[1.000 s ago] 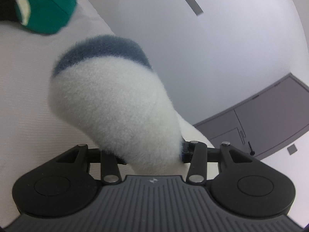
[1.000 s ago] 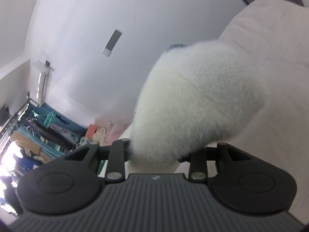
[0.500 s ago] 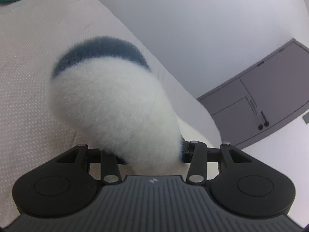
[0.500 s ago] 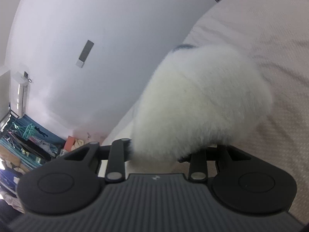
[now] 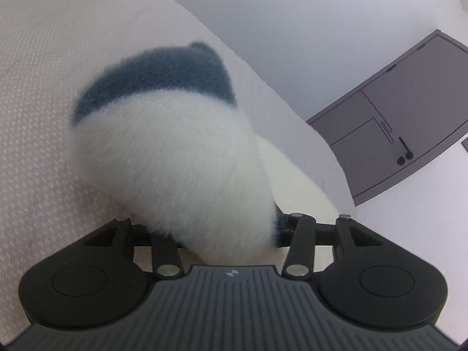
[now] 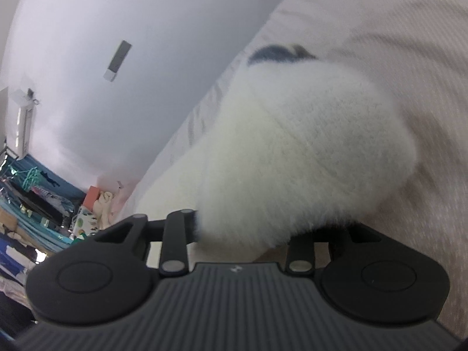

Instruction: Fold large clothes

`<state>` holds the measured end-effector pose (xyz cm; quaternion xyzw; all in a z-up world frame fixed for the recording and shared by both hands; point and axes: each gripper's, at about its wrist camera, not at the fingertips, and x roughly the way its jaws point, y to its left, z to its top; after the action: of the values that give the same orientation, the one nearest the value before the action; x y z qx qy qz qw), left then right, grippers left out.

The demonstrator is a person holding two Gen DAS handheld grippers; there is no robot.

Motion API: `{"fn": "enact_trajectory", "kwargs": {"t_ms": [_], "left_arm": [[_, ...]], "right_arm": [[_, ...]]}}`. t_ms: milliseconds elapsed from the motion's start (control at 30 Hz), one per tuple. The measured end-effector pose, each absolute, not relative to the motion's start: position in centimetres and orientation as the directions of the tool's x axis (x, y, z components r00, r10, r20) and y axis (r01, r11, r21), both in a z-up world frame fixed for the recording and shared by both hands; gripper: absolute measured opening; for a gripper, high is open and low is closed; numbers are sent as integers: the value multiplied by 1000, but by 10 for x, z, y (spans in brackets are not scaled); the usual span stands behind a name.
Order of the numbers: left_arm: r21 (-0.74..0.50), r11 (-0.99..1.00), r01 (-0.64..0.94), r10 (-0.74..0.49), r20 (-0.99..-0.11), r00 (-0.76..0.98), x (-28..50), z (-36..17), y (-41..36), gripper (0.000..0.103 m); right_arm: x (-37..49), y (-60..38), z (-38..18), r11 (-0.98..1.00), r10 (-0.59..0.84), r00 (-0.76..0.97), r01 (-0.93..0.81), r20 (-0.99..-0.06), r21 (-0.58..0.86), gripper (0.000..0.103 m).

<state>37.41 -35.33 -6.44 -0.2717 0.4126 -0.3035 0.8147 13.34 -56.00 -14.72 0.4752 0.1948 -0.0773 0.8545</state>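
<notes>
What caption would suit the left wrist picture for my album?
Left gripper clamped on a fluffy white garment with a blue band, above a pale bedspread.

A pale pink textured bedspread [image 5: 58,67] fills the foreground, with a plain white wall [image 5: 307,29] behind it. Beside that wall stands a grey cabinet [image 5: 409,111]; a cluttered shelf [image 6: 32,204] sits below the wall's far end

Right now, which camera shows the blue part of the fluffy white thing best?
The left wrist view. There the blue band curves wide and clear across the top of the fluffy white garment. In the right wrist view only a small blurred sliver peeks over the white fleece.
</notes>
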Motion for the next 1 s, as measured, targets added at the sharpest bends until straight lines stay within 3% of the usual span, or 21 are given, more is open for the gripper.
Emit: {"fn": "enact_trajectory", "kwargs": {"t_ms": [333, 600, 933, 1000], "left_arm": [[-672, 694, 259, -709, -576, 408, 355, -69, -339, 63], [-502, 807, 311, -590, -656, 471, 312, -18, -321, 67], [-306, 840, 449, -538, -584, 608, 215, 100, -305, 68], [-291, 839, 460, -539, -566, 624, 198, 117, -302, 72]], "right_arm": [[121, -548, -151, 517, 37, 880, 388, -473, 763, 53], [83, -531, -98, 628, -21, 811, 465, -584, 624, 57], [23, -475, 29, 831, -108, 898, 318, -427, 457, 57], [14, -460, 51, 860, -112, 912, 288, -394, 422, 57]]}}
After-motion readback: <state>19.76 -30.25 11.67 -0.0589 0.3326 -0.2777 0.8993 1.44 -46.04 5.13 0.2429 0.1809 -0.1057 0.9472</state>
